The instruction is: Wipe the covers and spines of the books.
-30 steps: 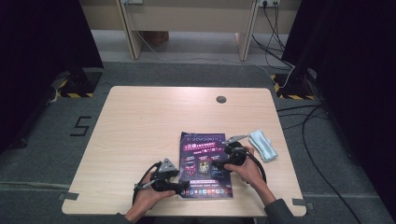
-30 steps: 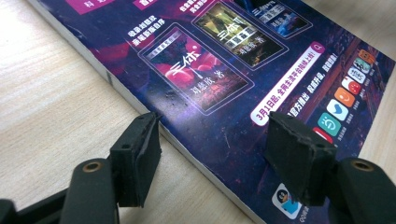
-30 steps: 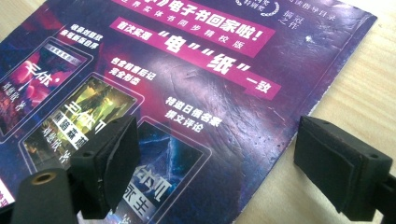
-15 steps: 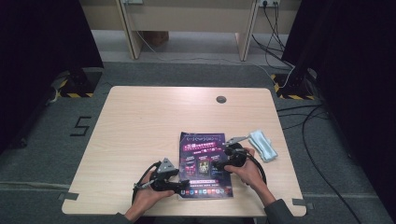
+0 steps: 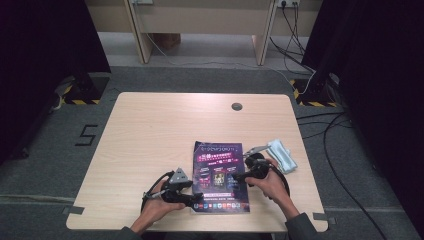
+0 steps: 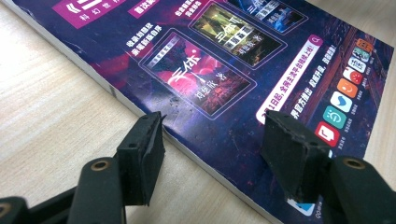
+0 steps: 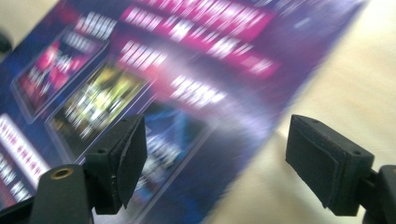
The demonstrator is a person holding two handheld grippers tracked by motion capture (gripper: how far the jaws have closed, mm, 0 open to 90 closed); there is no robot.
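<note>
Both tools have closed a little around the booklet (image 5: 219, 176): left tool (image 6: 212, 140) straddles its edge, right tool (image 7: 215, 154) gapes over it; nothing gripped or lifted yet.

Purple/magenta booklet (image 5: 220, 175), black jaws

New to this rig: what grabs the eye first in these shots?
The dark purple booklet, covered in bright print, lies flat near the near edge of the pale wooden table. The left hand-held gripper sits at its lower left corner and the right hand-held gripper at its right edge, both with jaws apart over the cover; those jaws have just been closing a little. A light blue-white packet lies just right of the booklet.
</note>
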